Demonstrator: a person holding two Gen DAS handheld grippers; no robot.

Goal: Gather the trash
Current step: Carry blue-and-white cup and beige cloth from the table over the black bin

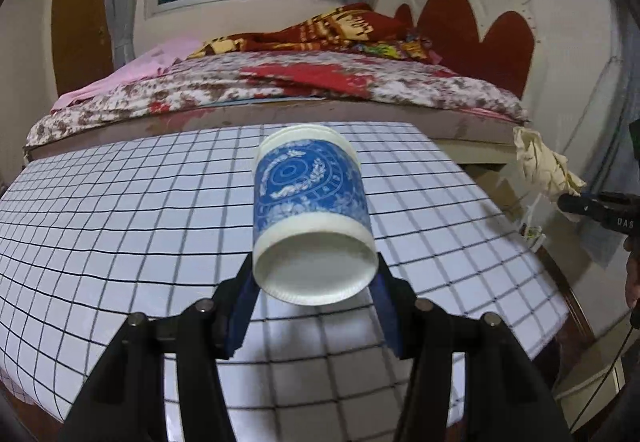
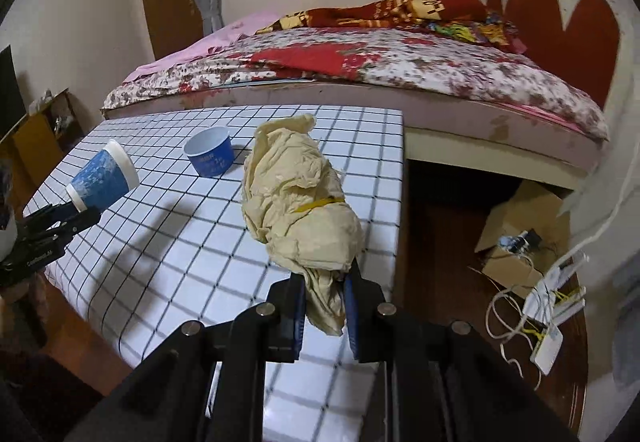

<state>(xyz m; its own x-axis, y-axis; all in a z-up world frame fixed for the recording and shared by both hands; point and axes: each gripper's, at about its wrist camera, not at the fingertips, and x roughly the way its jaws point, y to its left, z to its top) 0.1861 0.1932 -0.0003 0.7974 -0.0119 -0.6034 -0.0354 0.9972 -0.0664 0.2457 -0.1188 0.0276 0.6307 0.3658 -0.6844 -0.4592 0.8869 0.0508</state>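
My left gripper (image 1: 316,286) is shut on a blue and white paper cup (image 1: 310,209), held on its side above the checked table (image 1: 120,222), base toward the camera. The same cup (image 2: 102,177) shows at the left of the right wrist view, held in the left gripper (image 2: 76,213). My right gripper (image 2: 324,306) is shut on a crumpled cream paper bag (image 2: 300,197) bound with a yellow rubber band, held over the table's right part. The bag (image 1: 544,165) shows at the right edge of the left wrist view. A small blue paper bowl (image 2: 210,155) stands upright on the table.
A bed (image 2: 400,73) with a floral cover and red blanket runs behind the table. Right of the table, on the floor, lie a cardboard box (image 2: 520,226) and white cables with a power strip (image 2: 552,302). A wooden cabinet (image 2: 44,125) stands at the left.
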